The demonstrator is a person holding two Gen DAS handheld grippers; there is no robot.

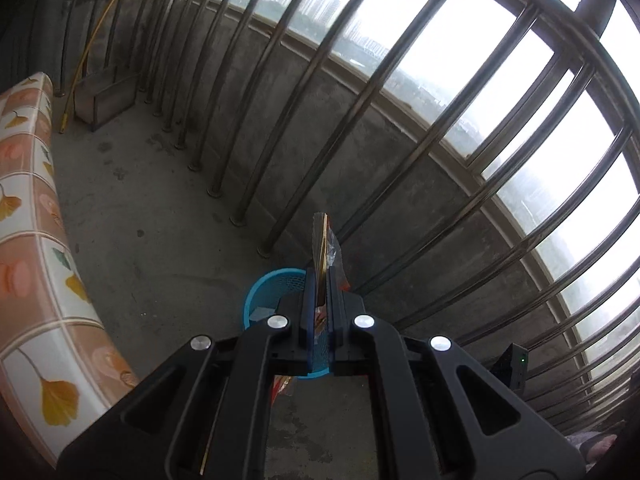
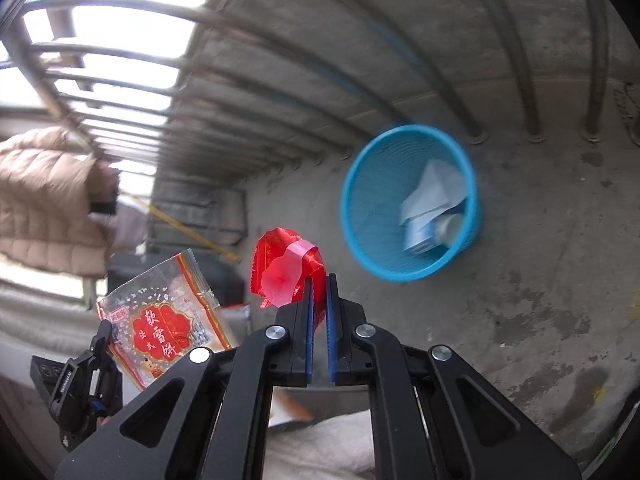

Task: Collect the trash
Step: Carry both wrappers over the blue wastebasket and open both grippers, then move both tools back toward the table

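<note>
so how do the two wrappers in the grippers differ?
The left gripper holds a clear snack wrapper with a red printed label, flat and spread. The right gripper holds a red foil wrapper, opaque, crumpled into a wad with a pink patch. Both are pinched at an edge between shut jaws, near the blue basket.

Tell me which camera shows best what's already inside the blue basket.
The right wrist view: it looks down into the blue basket, showing white paper and a small carton. The left wrist view shows only part of its rim and mesh wall behind the left claw.
</note>
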